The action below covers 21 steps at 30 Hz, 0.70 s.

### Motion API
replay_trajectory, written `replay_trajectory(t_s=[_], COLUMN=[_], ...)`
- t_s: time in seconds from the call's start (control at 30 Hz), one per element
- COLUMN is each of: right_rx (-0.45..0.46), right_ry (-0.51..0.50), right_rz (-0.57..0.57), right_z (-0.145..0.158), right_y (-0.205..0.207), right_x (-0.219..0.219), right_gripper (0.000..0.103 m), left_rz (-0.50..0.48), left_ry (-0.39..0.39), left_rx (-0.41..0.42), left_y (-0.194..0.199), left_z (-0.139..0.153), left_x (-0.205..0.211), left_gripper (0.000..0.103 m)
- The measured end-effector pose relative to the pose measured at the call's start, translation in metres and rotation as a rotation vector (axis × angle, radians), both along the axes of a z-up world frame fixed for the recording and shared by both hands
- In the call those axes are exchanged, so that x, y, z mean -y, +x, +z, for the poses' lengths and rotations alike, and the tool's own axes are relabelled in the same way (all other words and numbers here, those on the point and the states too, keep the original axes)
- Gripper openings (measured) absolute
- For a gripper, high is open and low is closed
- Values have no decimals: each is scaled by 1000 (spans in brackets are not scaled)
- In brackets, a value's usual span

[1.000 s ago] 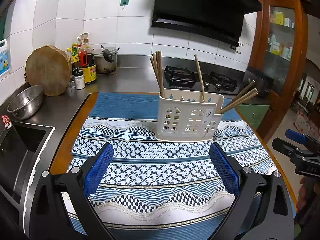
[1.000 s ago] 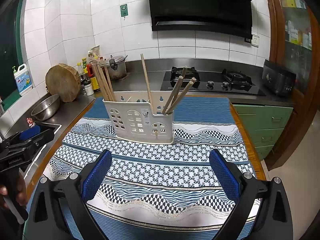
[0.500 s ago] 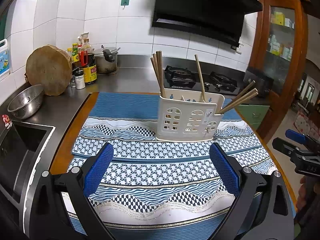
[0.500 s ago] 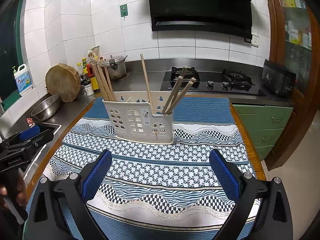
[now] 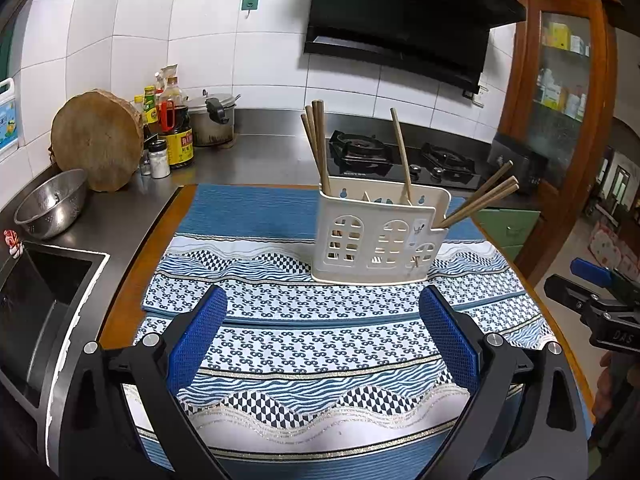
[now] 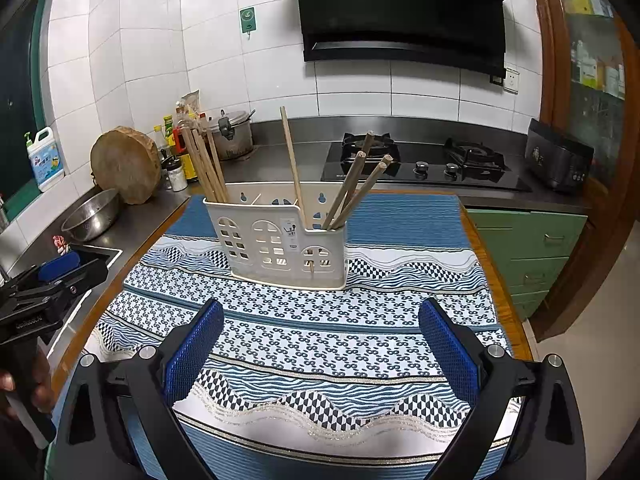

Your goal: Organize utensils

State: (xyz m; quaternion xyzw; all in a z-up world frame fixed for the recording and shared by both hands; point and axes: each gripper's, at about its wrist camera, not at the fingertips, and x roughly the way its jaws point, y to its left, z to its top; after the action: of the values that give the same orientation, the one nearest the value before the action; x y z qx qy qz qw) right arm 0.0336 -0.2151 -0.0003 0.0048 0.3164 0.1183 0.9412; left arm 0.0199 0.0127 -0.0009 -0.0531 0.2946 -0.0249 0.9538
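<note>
A white plastic utensil holder with window cut-outs stands upright on the blue patterned cloth. Several wooden chopsticks stand in it, in its left, middle and right compartments. My left gripper is open and empty, held back from the holder above the cloth; it also shows at the left edge of the right wrist view. My right gripper is open and empty, also short of the holder; it shows at the right edge of the left wrist view.
A sink lies left of the table. A steel bowl, a round wooden board, sauce bottles and a pot stand on the counter behind. A gas hob is at the back, green drawers to the right.
</note>
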Motion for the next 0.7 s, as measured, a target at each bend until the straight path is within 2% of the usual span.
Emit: replay_trajectory(t_s=[0.7], right_rx=[-3], right_ry=[1], right_rz=[2], right_z=[-3], right_y=[5], right_x=[-4], right_gripper=[95], left_rz=[2], left_ry=[2], left_rx=[-3], left_y=[4], left_z=[-2], left_x=[1], left_gripper=[96])
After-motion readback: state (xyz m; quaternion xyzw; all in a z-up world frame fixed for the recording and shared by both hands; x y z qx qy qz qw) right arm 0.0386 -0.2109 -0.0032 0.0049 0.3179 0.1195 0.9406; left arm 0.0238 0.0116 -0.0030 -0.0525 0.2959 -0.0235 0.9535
